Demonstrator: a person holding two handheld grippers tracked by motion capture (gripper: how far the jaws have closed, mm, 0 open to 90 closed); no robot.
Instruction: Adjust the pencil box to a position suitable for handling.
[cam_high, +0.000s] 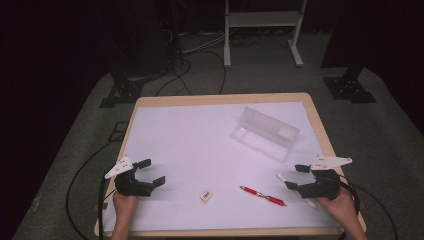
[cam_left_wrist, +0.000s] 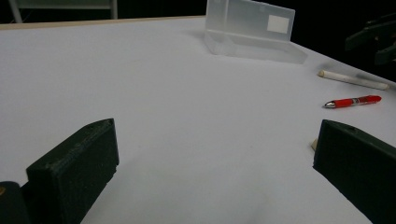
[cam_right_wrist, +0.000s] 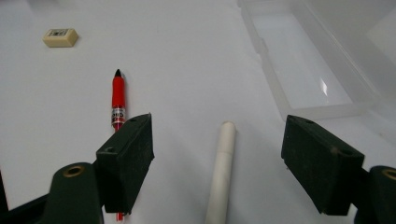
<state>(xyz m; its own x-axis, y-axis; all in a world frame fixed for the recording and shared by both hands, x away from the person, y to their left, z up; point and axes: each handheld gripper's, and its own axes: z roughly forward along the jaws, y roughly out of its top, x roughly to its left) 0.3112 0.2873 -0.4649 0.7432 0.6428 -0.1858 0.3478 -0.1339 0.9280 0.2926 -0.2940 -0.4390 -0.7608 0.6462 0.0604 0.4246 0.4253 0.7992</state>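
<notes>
At the table's near left the left gripper (cam_high: 150, 172) rests with its jaws wide apart and nothing between them, parked well away from the stationery, so this hand seems to be waiting.

Right of it a small cream eraser (cam_high: 206, 195) lies flat on the white table (cam_high: 190, 135); its top carries a dark printed label, too small to read.

Next comes the red pen (cam_high: 262, 195), lying loose with a label band on its barrel, lettering blurred.

Behind it the clear plastic case (cam_high: 265, 134) stands open, lid raised, probably ready to receive the 3 items; a blank white sticker sits on the lid.

At far right, the right gripper (cam_right_wrist: 217, 149) hovers with jaws spread on either side of the white pen (cam_right_wrist: 222, 172), not pressing it, apparently lined up to pick it.
</notes>
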